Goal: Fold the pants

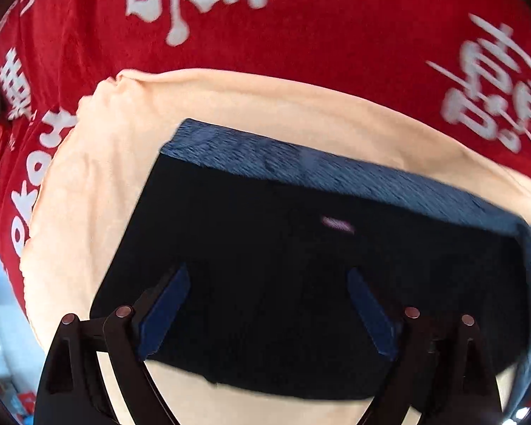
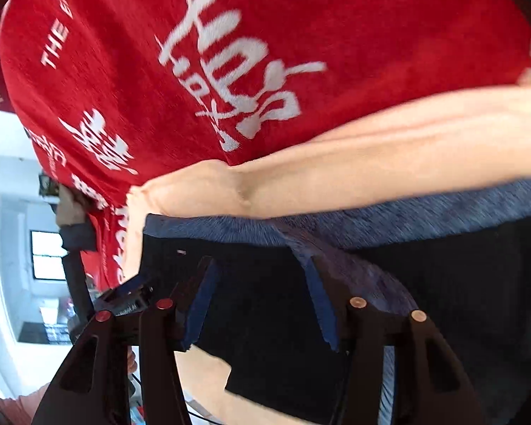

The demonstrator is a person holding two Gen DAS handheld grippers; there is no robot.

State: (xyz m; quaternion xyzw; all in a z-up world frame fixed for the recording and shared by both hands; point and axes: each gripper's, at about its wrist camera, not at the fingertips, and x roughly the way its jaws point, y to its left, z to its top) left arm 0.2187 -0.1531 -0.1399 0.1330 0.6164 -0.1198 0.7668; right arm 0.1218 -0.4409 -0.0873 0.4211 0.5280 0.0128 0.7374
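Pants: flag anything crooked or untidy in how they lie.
The dark pants lie folded on the peach cloth. In the right wrist view their near edge steps in a notch, so the layers look misaligned. Both grippers stand open above them.

Red cloth point(image 1: 336, 53) with white lettering; peach cloth point(image 1: 88, 177) over it.

Folded pants point(image 1: 283, 283) lie close under both tools, red cloth point(image 1: 301, 35) beyond.
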